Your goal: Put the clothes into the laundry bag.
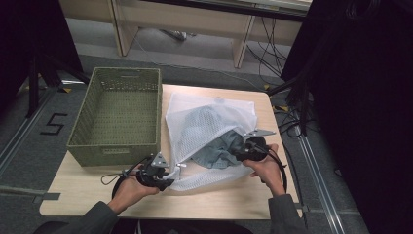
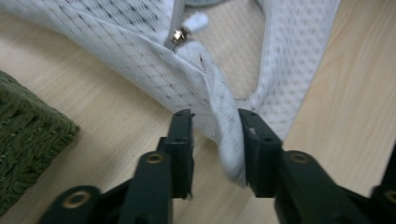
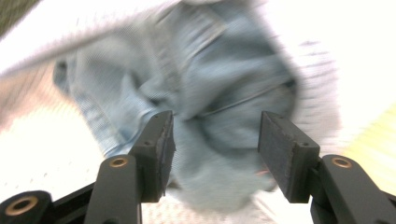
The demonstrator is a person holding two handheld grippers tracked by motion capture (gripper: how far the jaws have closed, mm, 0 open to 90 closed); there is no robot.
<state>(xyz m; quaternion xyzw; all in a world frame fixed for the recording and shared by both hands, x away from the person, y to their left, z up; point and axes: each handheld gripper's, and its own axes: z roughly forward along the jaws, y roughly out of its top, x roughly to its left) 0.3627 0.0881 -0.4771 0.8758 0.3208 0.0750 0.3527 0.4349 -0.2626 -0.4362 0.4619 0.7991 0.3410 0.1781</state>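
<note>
- The left gripper (image 1: 168, 181) sits at the near left of the table (image 1: 92, 192), held in the person's left hand (image 1: 130, 187). In the left gripper view its jaws stand part-way apart, with a bunched fold of the white mesh bag (image 2: 219, 121) between them. The fold lies against the right jaw, and a gap shows at the left one, so nothing is pinched.
- Just beyond that fold, the bag's metal zipper pull (image 2: 178, 35) lies on the mesh.
- The right gripper (image 1: 242, 148) is at the bag's open mouth, in the right hand (image 1: 267, 169). Its jaws are spread, with blue denim clothing (image 3: 219, 107) in front of and between them. The picture is blurred and the pads do not press on the cloth.
- The mesh bag (image 1: 209, 117) lies on the middle of the table with the denim (image 1: 219, 151) partly inside it, bulging at the near side.
- A green woven basket (image 1: 117, 114) stands just left of the bag, at the table's far left.
</note>
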